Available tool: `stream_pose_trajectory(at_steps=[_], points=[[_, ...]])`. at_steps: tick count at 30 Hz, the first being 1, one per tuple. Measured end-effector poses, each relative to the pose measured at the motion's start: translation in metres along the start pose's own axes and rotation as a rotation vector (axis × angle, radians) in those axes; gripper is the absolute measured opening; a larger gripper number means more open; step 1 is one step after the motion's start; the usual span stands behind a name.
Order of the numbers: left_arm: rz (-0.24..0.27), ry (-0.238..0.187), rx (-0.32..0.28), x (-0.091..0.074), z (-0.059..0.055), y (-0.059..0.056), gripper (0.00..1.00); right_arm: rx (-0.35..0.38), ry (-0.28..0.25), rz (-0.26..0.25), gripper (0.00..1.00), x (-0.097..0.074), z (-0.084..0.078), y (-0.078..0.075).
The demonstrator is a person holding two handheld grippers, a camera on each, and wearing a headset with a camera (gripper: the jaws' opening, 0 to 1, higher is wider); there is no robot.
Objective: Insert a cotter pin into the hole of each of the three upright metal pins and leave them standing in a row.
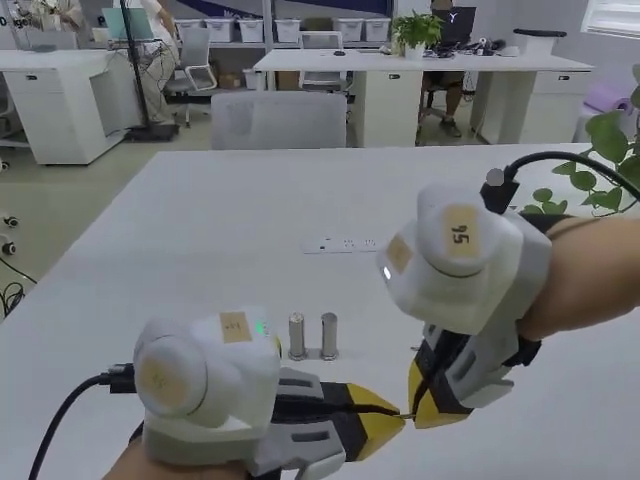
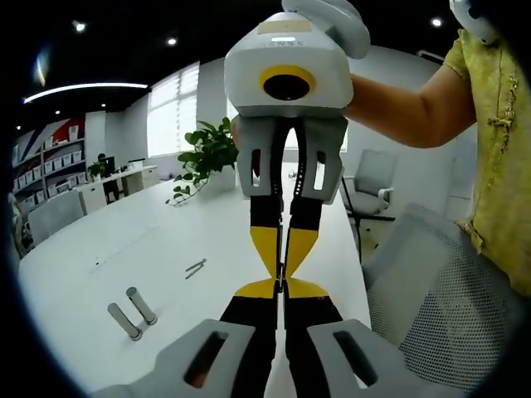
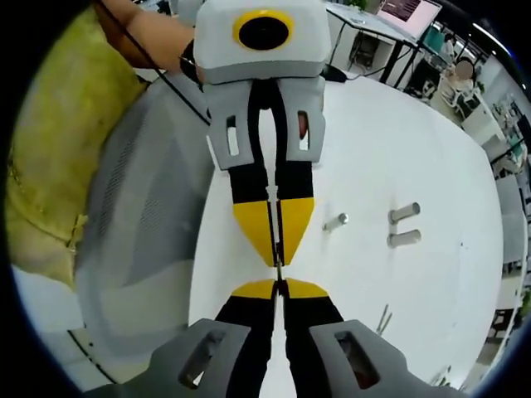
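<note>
White workbench [image 1: 200, 230] in an open office, with desks, chairs and a leafy plant [image 1: 600, 150] behind. On the bench, two upright metal pins [image 1: 297, 336], side by side, close but apart, no cotter pin visible through either. Third metal pin [image 3: 335, 222] set apart from that pair, nearer the grippers; upright or tipped, hard to tell. Loose cotter pins [image 3: 383, 317] flat on the bench, well apart from the pair. Above the bench, on the near side of the pins: left gripper [image 2: 282, 288] and right gripper [image 3: 280, 284] tip to tip, yellow pads nearly touching, both jaw pairs closed down to a hairline. Thin pale sliver [image 3: 272, 224] between the left gripper's jaws in the right gripper view, possibly a cotter pin mid-handover; too fine to confirm, holder uncertain.

Likely troubles from here, as judgement only:
- Dropping the sliver on a mistimed release, both grips being so slight.
- Twisting or springing it sideways through an off-axis pull.
- Reaching a pin hole with the legs skewed, then pushing anyway and toppling the pin, light and unsupported on a smooth top.
- Knocking the neighbour over with a bulky gripper body, given the tight spacing.
- Breaking the row by leaving the third pin out of line.
</note>
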State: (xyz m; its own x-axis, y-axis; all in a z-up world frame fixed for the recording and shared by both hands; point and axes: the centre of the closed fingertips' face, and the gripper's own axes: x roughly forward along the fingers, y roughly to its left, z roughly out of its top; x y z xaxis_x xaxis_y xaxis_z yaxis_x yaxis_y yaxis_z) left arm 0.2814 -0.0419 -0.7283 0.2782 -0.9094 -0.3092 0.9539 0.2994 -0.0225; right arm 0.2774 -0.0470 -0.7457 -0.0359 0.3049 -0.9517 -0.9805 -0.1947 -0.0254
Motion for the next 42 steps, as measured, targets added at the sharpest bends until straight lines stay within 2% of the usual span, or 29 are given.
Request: stream_pose_trajectory(at_steps=[3, 7, 9, 11, 20, 27, 31, 34, 37, 42], points=[[0.001, -0.014, -0.028, -0.0015, 0.0011, 0.0029, 0.00, 0.008, -0.003, 0.003, 0.09, -0.0005, -0.0015, 0.0006], [0.006, -0.037, -0.061, -0.0041, 0.0030, 0.0062, 0.00, -0.001, -0.024, -0.031, 0.10, -0.0016, -0.0002, -0.0054], [-0.005, -0.058, -0.099, -0.0045, 0.0051, 0.0051, 0.00, 0.001, -0.026, -0.030, 0.10, -0.0021, 0.0002, -0.0054], [-0.003, -0.059, -0.110, -0.0049, 0.0049, 0.0061, 0.00, -0.002, -0.032, -0.037, 0.09, -0.0025, 0.0013, -0.0066], [-0.004, -0.058, -0.113, -0.0044, 0.0041, 0.0045, 0.00, -0.012, -0.033, -0.036, 0.05, -0.0030, 0.0025, -0.0064], [-0.010, -0.056, -0.120, -0.0023, 0.0028, 0.0024, 0.00, 0.010, -0.021, -0.030, 0.03, -0.0022, -0.0001, -0.0041], [-0.008, -0.053, -0.102, -0.0005, 0.0013, 0.0010, 0.00, 0.028, -0.010, -0.023, 0.02, -0.0012, -0.0021, -0.0029], [-0.007, -0.046, -0.064, 0.0009, -0.0007, 0.0004, 0.01, 0.036, -0.004, -0.018, 0.02, 0.0003, -0.0031, -0.0024], [-0.003, -0.037, -0.049, 0.0009, -0.0026, 0.0011, 0.10, 0.039, 0.006, -0.025, 0.02, 0.0011, -0.0047, -0.0043], [0.007, -0.039, -0.048, -0.0001, -0.0039, 0.0022, 0.17, 0.049, 0.005, -0.024, 0.02, 0.0010, -0.0049, -0.0054]])
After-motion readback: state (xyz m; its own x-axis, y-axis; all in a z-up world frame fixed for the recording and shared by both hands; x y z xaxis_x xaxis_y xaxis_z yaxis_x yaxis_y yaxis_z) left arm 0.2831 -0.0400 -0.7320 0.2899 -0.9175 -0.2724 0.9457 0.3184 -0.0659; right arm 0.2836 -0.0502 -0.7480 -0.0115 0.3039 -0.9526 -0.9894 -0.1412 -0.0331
